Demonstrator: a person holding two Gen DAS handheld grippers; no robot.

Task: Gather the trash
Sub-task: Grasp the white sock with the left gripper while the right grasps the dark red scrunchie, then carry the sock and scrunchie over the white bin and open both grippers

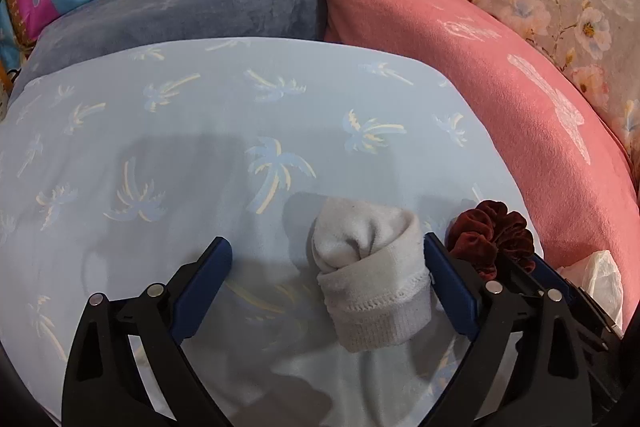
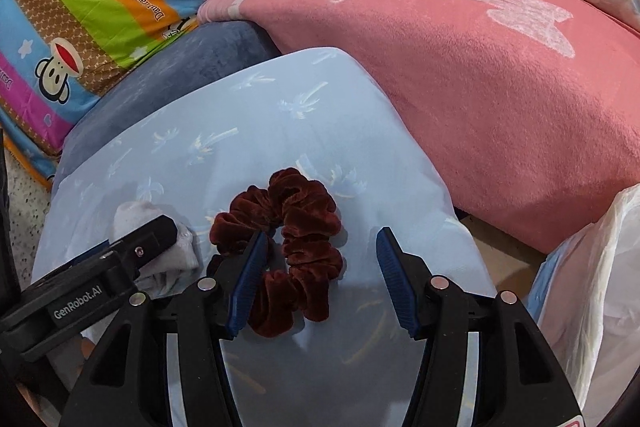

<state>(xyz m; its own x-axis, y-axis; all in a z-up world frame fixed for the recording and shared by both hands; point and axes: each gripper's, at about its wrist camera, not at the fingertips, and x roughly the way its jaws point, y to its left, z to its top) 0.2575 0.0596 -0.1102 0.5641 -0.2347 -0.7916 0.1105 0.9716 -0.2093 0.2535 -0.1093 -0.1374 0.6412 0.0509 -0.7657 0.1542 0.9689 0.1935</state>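
The left gripper [image 1: 328, 259] is standing wide open over the light blue pillow [image 1: 200, 147], pointing steeply down, with the rolled grey sock [image 1: 372, 279] lying between its fingers and pressed by neither; the sock is sitting just beside the right-hand pad, toward 3 o'clock of the gap. The right gripper [image 2: 320, 251] is likewise standing open around part of the dark red scrunchie [image 2: 292, 247]: its left pad is resting over the near part of the ring, at about 9 o'clock of the loop, while the right pad is standing clear, and nothing is being held. Both items are lying side by side on the pillow, the scrunchie at 3 o'clock of the sock. Both are judged light, soft and easily squashed, not fragile; the velvet may be slippery, so taking hold across one thick gathered side of the ring is advisable, and the sock is best pinched across its folded cuff. The pillow will probably give under pressure. At 12 o'clock a grey-blue cushion [image 1: 180, 11] is lying; from 1 to 3 o'clock the pink blanket [image 2: 500, 99] is crowding the pillow's edge. At 4 o'clock a white plastic bag [image 2: 592, 287] is standing open, near the pillow's corner, and the room above the pillow is appearing free.
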